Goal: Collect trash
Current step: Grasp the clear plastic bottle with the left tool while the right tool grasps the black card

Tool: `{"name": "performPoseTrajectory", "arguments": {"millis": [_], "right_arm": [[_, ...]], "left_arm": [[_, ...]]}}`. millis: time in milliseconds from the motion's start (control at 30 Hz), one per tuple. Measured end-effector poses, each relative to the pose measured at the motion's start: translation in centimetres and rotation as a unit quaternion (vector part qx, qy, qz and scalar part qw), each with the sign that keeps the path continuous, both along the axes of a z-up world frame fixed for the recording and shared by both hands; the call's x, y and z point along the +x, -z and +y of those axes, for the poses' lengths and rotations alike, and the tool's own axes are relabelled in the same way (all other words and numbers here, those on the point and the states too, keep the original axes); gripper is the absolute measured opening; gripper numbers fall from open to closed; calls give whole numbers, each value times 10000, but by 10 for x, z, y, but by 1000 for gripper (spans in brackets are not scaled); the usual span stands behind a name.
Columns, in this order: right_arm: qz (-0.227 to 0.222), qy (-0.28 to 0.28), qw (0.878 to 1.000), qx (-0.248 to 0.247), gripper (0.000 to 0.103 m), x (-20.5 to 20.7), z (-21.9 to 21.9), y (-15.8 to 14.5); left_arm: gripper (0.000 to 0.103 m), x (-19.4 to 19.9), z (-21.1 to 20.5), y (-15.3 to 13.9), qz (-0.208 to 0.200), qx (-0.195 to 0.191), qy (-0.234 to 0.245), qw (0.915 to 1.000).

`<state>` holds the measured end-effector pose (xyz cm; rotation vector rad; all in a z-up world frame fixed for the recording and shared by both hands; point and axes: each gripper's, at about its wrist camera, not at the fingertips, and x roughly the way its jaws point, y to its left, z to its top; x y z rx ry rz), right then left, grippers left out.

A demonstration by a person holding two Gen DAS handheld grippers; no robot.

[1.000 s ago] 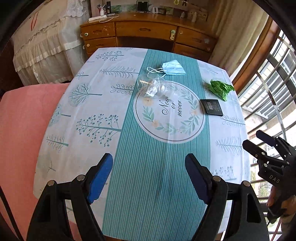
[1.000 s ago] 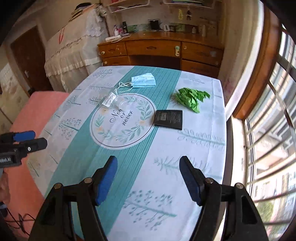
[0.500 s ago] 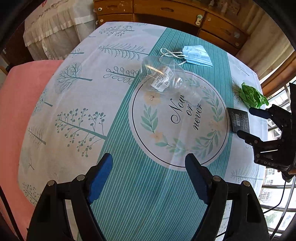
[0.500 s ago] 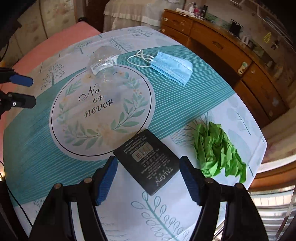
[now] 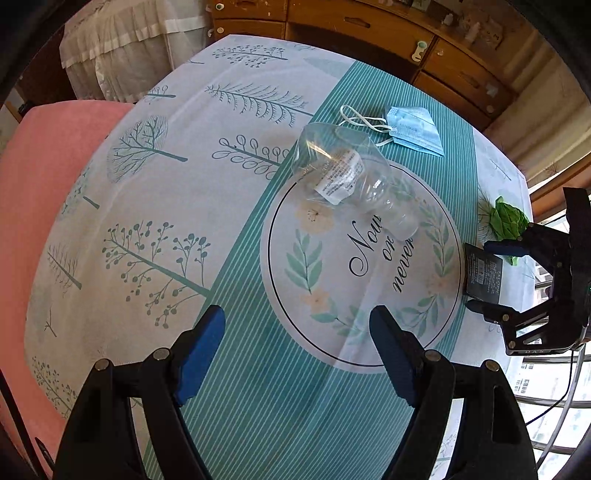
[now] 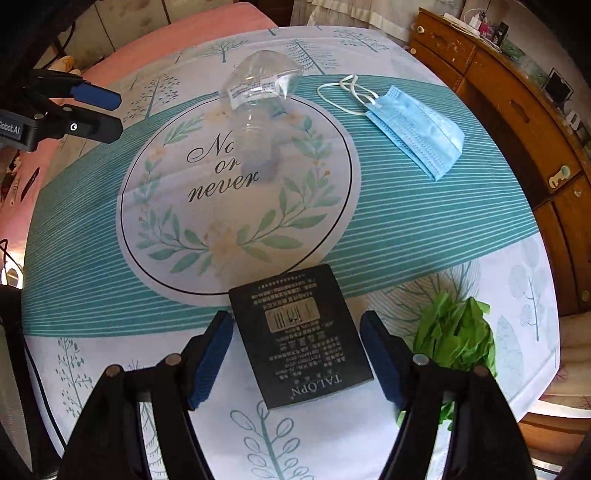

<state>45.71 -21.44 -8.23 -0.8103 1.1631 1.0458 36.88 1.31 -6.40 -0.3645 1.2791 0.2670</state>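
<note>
A clear crushed plastic bottle (image 5: pixel 343 173) (image 6: pixel 258 92) lies on the round motif of the tablecloth. Beyond it rests a blue face mask (image 5: pixel 413 129) (image 6: pixel 417 129). A flat black packet (image 5: pixel 482 271) (image 6: pixel 299 339) lies near crumpled green paper (image 5: pixel 508 221) (image 6: pixel 454 332). My right gripper (image 6: pixel 297 325) (image 5: pixel 480 275) points down over the black packet, a finger on each side; its jaws are opening and the pads stand clear of it. My left gripper (image 5: pixel 297 317) (image 6: pixel 116 114) hangs open over the teal stripe, short of the bottle, with nothing between its fingers.
A wooden dresser (image 5: pixel 369 22) (image 6: pixel 517 92) stands past the table's far edge. A pink covered surface (image 5: pixel 37 184) borders the table on one side, window bars (image 5: pixel 554 406) on the other. White lace-draped furniture (image 5: pixel 129 48) sits in the corner.
Both grippers came down and in over the table. The right one rolled and settled astride the black packet. The left one closed in on the bottle, then held still.
</note>
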Motion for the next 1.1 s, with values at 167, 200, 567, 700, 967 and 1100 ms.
{"name": "performPoseTrajectory", "arguments": {"millis": [167, 200, 567, 700, 967, 1100], "right_arm": [[-62, -233, 9996, -137, 73, -5, -1, 0], [-114, -266, 9995, -148, 72, -7, -1, 0], [-65, 333, 9994, 7, 63, -5, 7, -6], [-215, 1011, 9943, 244, 63, 8, 7, -10], [27, 2083, 9758, 670, 63, 26, 1, -14], [51, 2241, 9710, 826, 63, 27, 1, -14]], "left_arm": [[79, 4, -5, 1, 7, -14, 39, 10000], [79, 5, -7, 1, 9, -16, 56, 10000], [79, 26, -6, -9, -104, -189, 2, 9998], [79, 42, -3, -12, -163, -277, -195, 9993], [83, 88, 1, -2, 48, -594, -1040, 9928], [89, 112, 4, 5, 414, -147, -1508, 9876]]}}
